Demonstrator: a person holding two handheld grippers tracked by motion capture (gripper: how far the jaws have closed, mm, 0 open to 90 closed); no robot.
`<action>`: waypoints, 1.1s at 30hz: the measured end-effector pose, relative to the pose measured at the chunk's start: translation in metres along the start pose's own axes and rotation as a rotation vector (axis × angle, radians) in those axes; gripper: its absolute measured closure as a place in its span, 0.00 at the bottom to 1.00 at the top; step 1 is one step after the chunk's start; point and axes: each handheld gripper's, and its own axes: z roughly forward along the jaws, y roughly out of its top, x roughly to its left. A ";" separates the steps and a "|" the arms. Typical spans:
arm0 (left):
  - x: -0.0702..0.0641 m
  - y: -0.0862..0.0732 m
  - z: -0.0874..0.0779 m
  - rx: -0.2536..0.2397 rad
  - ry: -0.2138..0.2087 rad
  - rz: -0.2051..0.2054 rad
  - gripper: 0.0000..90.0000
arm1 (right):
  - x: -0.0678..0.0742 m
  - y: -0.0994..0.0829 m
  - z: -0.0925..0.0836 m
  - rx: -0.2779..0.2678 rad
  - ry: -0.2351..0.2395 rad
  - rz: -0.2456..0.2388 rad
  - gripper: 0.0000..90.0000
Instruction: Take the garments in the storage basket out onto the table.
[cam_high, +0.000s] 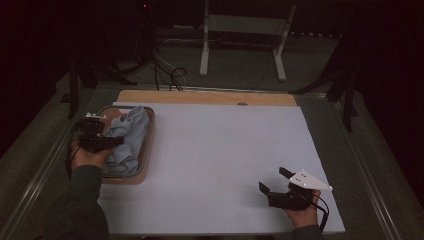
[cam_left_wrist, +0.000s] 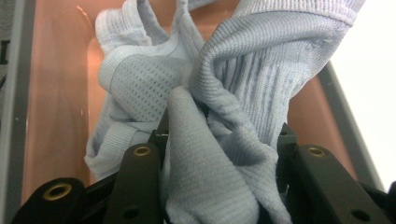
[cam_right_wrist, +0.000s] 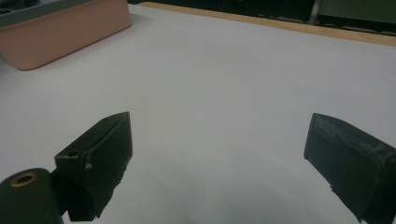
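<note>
Where cloth bunches, tray rim close

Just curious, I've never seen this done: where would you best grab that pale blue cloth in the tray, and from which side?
Probably at a raised, bunched fold, from above. The cloth lies crumpled in the tray, whose walls block a sideways approach. The left tool already pinches such a fold near the middle.

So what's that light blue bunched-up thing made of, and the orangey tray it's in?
The light blue bunched-up cloth looks like soft knitted fabric: you can see ribbed lines and tiny mesh holes, a bit like socks. The left tongs are squeezing a fold of it. The orangey-brown tray with a grey rim is smooth and slightly shiny, so probably plastic, though I can't be sure.
</note>
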 end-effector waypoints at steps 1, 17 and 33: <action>0.001 0.000 -0.003 -0.010 -0.007 -0.001 0.68 | 0.000 0.000 0.000 -0.001 0.001 0.001 0.09; -0.004 0.003 -0.018 -0.090 -0.034 0.006 0.68 | 0.000 0.000 0.000 -0.002 0.000 0.004 0.09; -0.008 0.010 -0.033 -0.147 -0.055 0.008 0.68 | 0.000 0.000 0.000 -0.001 0.002 0.002 0.09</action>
